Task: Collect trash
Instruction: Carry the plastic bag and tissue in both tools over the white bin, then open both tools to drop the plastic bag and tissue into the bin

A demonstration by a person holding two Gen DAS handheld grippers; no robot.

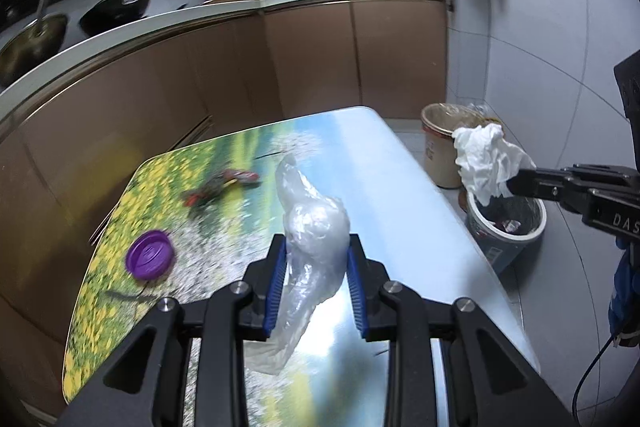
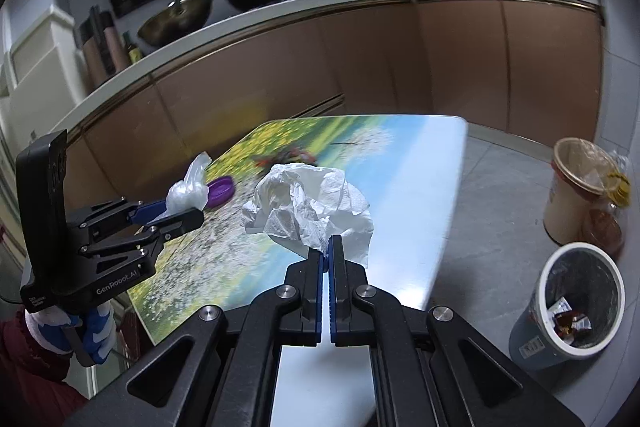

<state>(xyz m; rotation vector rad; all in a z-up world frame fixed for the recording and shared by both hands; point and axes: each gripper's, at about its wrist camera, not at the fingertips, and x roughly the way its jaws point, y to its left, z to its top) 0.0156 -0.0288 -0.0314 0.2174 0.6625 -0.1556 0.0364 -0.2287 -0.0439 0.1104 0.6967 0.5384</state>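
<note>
A crumpled clear plastic bag [image 1: 316, 227] is clamped between the blue pads of the left tool [image 1: 317, 247], part-closed around the wad, above the printed counter [image 1: 420, 207]. A crumpled white paper towel [image 2: 308, 207] is pinched by one corner in the right tool [image 2: 329, 241], whose jaws are fully closed on it. The grey trash bin [image 2: 576, 303] is seen on the floor past the counter's right edge, with wrappers inside; a tan bucket [image 2: 576, 187] stands just behind it.

The towel is held only at its edge, so it could be torn free or shaken loose on a quick swing. The slick bag could be squeezed out of the pads. Either piece, being light, could drift past the bin rim if released too high, or be dropped into the bucket. A purple lid [image 1: 150, 255] and a red wrapper [image 1: 224, 185] are still left on the counter.
</note>
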